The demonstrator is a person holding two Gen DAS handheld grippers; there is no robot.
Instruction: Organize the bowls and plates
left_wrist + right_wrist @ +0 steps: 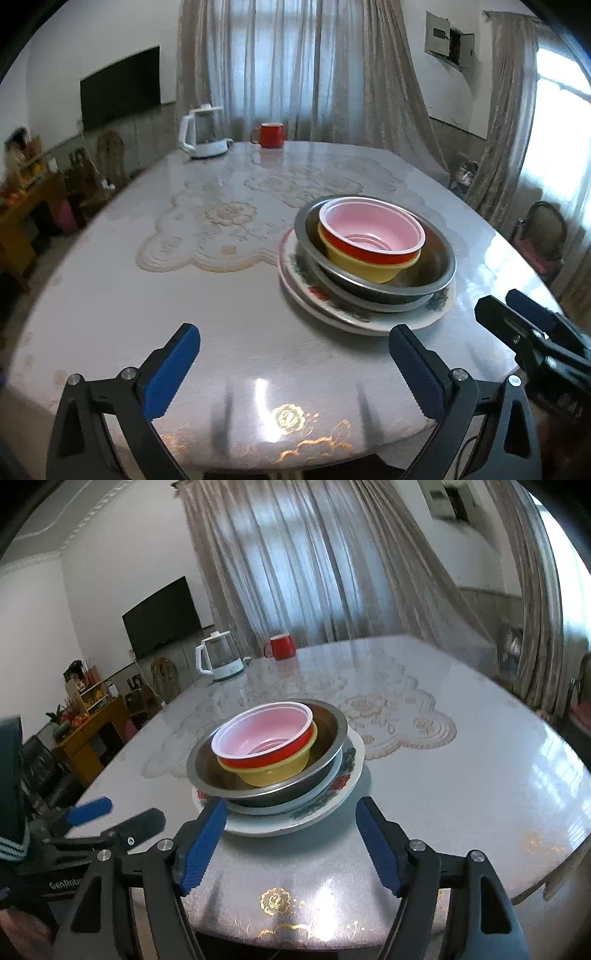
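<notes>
A stack stands on the table: a flowered white plate point(369, 319) point(332, 794) at the bottom, a steel bowl point(436, 266) point(325, 734) on it, a yellow bowl point(354, 262) point(273, 773) inside that, and a red bowl with a pink inside point(369, 227) point(258, 734) on top. My left gripper point(293, 345) is open and empty, near and left of the stack. My right gripper point(291, 818) is open and empty, its fingertips just in front of the plate's near rim. Each gripper also shows in the other view, the right one point(517, 314) and the left one point(118, 812).
A white kettle point(205, 131) point(221, 657) and a red mug point(269, 134) point(280, 647) stand at the table's far side. The round table point(184, 295) point(461, 794) has a glossy lace-patterned cover. Chairs, a wooden shelf and curtains surround it.
</notes>
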